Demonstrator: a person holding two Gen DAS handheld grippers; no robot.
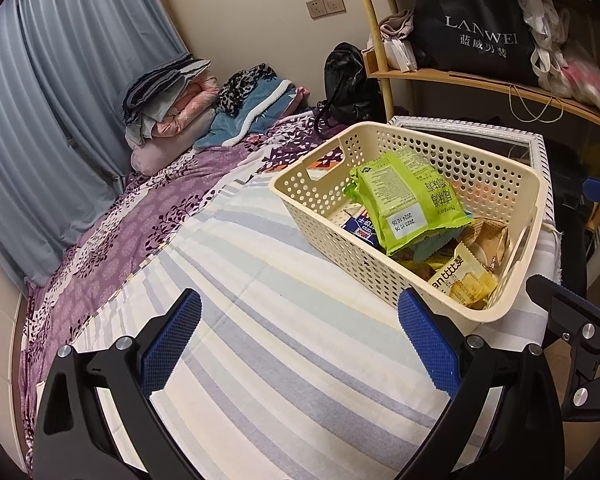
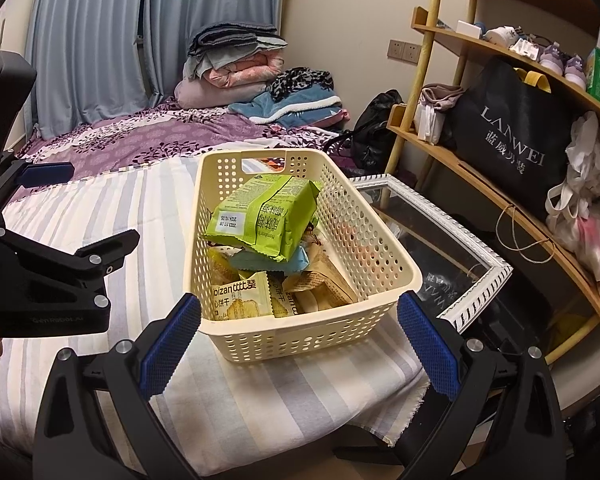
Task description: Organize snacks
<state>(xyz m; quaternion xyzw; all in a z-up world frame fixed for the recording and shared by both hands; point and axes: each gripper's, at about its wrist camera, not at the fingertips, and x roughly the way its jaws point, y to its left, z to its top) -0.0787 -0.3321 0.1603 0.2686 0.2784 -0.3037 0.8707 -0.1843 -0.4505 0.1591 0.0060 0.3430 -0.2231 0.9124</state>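
Note:
A cream perforated basket (image 1: 380, 272) (image 2: 384, 248) stands on a striped cloth at the bed's corner. It holds several snack packets: a green packet (image 1: 404, 196) (image 2: 260, 212) lies on top, with yellow biscuit packets (image 1: 460, 280) (image 2: 240, 296) and a light blue one below. My left gripper (image 1: 300, 340) is open and empty over the bare striped cloth, left of the basket. My right gripper (image 2: 300, 340) is open and empty, its blue pads (image 2: 172, 344) flanking the basket's near end, just short of it. The left gripper also shows at the left edge of the right wrist view (image 2: 44, 184).
The striped cloth (image 1: 260, 320) covers a bed with a purple floral sheet (image 2: 140, 140). Folded bedding (image 2: 236, 68) is piled by the curtain. A white-framed glass panel (image 2: 440, 240) sits right of the basket. A wooden shelf (image 2: 500, 200) holds bags; a black handbag (image 2: 376, 128) leans at its foot.

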